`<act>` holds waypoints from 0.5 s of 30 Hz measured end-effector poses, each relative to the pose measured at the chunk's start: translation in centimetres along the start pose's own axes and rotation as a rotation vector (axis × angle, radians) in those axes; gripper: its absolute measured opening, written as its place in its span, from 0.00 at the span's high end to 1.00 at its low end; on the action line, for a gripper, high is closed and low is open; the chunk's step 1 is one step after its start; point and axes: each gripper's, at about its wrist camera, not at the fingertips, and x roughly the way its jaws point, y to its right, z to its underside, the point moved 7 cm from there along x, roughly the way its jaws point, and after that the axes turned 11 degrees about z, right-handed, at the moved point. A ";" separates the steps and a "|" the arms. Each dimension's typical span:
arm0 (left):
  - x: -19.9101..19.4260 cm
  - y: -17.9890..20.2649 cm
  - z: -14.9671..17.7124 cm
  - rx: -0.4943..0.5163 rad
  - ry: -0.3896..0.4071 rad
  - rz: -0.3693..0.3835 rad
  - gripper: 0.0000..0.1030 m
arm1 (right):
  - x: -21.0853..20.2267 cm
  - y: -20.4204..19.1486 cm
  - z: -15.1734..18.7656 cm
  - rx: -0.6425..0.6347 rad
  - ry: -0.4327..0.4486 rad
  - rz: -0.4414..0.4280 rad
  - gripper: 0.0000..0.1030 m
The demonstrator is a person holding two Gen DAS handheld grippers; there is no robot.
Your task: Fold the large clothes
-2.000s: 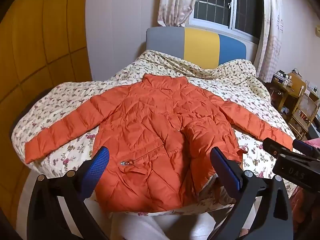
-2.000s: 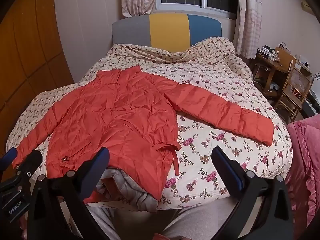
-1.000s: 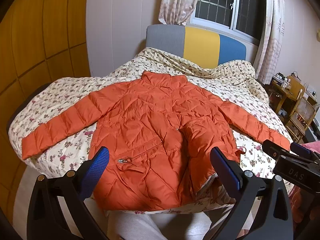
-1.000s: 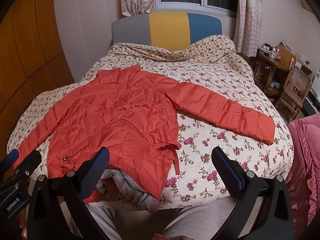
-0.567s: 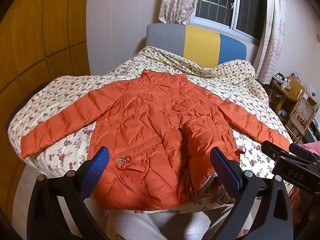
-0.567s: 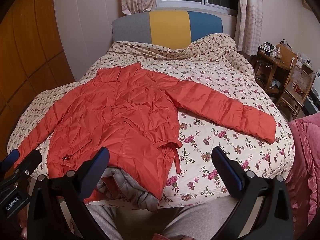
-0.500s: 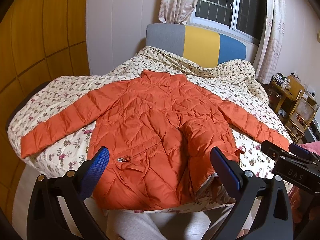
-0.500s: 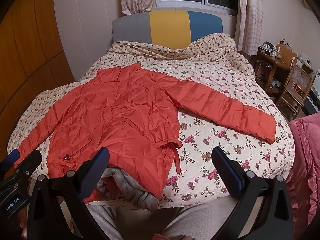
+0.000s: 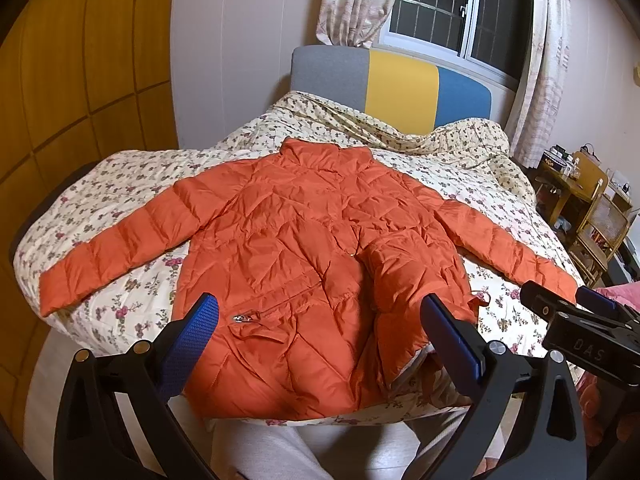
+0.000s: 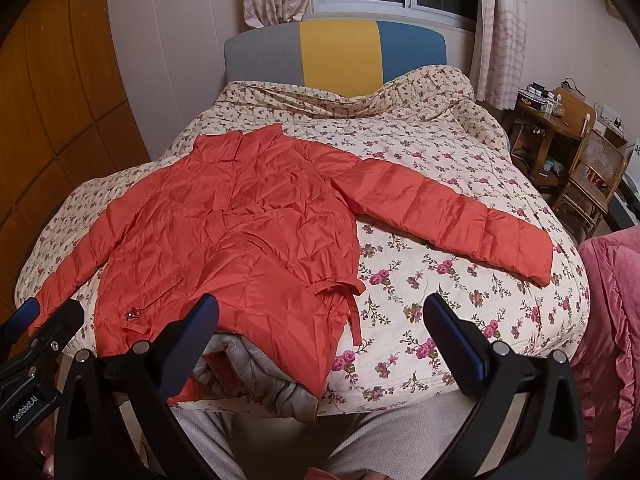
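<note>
Left wrist view: left gripper [image 9: 320, 330] held at frame bottom, jaws spread wide and empty. Orange down jacket [image 9: 304, 248] spread front-up across frame centre on floral quilt [image 9: 120, 184], hem hanging over near bed edge, between and beyond the fingers, not touched. Right gripper [image 9: 576, 320] glimpsed at right edge.

Right wrist view: right gripper [image 10: 320, 330] likewise agape, empty. Jacket [image 10: 224, 232] left of centre, right sleeve [image 10: 448, 216] stretched toward right edge. Likely hazards: slippery puffy shell sliding from pads; overhanging hem and grey lining [image 10: 256, 380] dragging jacket off bed.
</note>
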 end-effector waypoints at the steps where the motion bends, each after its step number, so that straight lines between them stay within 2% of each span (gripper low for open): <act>1: 0.0 0.0 0.0 -0.002 0.000 0.002 0.03 | 0.0 0.0 0.0 0.001 0.001 0.000 0.02; 15: 0.1 0.4 0.0 -0.002 -0.008 0.013 0.03 | 0.2 0.0 0.1 -0.001 -0.005 -0.003 0.02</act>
